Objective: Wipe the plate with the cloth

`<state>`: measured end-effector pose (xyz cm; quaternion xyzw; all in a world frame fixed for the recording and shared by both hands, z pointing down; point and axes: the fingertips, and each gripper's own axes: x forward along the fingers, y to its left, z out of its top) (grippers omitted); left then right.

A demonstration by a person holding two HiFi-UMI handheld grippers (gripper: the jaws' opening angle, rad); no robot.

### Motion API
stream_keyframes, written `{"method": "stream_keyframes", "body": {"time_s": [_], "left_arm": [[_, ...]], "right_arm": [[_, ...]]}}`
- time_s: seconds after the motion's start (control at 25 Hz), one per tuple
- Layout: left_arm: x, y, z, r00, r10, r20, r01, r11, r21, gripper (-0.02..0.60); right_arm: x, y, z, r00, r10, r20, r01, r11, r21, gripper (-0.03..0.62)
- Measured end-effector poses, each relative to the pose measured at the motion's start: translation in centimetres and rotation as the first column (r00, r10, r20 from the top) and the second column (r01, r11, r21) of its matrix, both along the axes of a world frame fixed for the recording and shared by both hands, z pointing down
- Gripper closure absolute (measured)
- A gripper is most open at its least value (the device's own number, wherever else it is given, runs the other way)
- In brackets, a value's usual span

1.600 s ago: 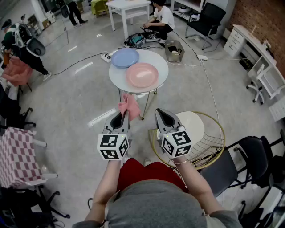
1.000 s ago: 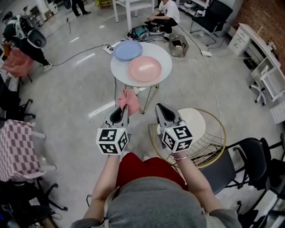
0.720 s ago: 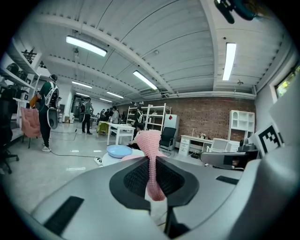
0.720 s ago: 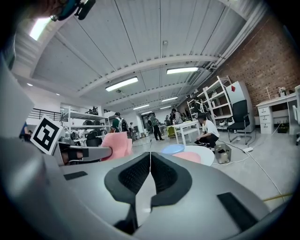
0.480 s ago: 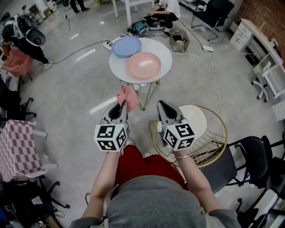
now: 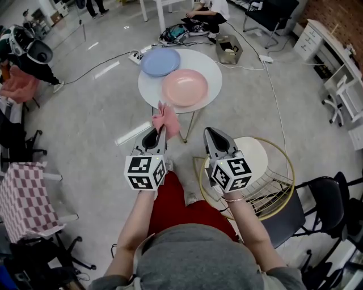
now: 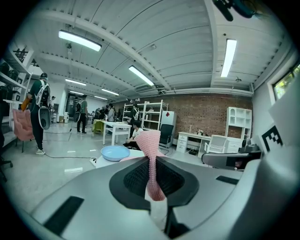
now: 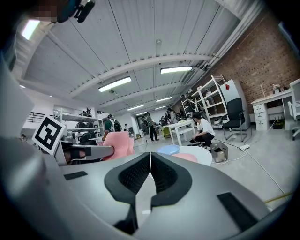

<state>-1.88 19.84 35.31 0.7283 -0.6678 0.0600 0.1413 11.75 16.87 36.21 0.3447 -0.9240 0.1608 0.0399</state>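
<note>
A pink plate (image 6: 185, 87) and a blue plate (image 6: 160, 62) lie on a small round white table (image 6: 210, 65) ahead of me. My left gripper (image 6: 161, 131) is shut on a pink cloth (image 6: 166, 118), which sticks up past its tips, short of the table's near edge. In the left gripper view the pink cloth (image 7: 151, 161) is pinched between the jaws, with the blue plate (image 7: 115, 153) beyond. My right gripper (image 6: 211, 134) is shut with nothing in it, to the right of the left one. Both plates, the blue plate (image 8: 168, 149) and the pink plate (image 8: 186, 157), show in the right gripper view.
A round gold wire basket with a white top (image 6: 266, 187) stands at my right, black chairs (image 6: 317, 204) beyond it. A person (image 6: 211, 10) sits on the floor behind the table near a white desk. Cables (image 6: 102, 71) run across the grey floor. A checked cloth (image 6: 22, 198) lies at left.
I have moved a little closer to the round table with both grippers held in front. The left gripper still holds the cloth; the right stays shut.
</note>
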Motion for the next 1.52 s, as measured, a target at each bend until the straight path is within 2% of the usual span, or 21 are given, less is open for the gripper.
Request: {"method": "stream_keyframes", "body": {"time_s": [0.16, 0.44, 0.76, 1.12, 1.52], "left_arm": [[-2.1, -3.2, 1.3, 1.0, 0.025, 0.006, -0.025, 0.999, -0.029, 0.548], [-6.3, -9.9, 4.2, 0.996, 0.077, -0.034, -0.08, 0.993, -0.091, 0.548], [-11.3, -17.0, 4.9, 0.989, 0.134, -0.067, -0.141, 0.985, -0.096, 0.548], [-13.9, -21.6, 5.6, 0.973, 0.214, -0.087, -0.222, 0.97, -0.102, 0.548], [-13.4, -23.6, 7.6, 0.965, 0.235, -0.114, -0.25, 0.957, -0.148, 0.548]], "right_arm": [[-2.0, -2.5, 1.7, 1.0, 0.027, -0.003, -0.027, 0.999, -0.037, 0.565], [-6.8, -8.6, 4.2, 0.997, 0.071, -0.041, -0.074, 0.992, -0.099, 0.565], [-11.5, -15.0, 4.4, 0.988, 0.123, -0.089, -0.132, 0.986, -0.104, 0.565], [-13.0, -19.2, 4.7, 0.966, 0.217, -0.138, -0.232, 0.966, -0.11, 0.565], [-11.5, -21.7, 5.4, 0.949, 0.265, -0.173, -0.288, 0.949, -0.124, 0.565]]}}
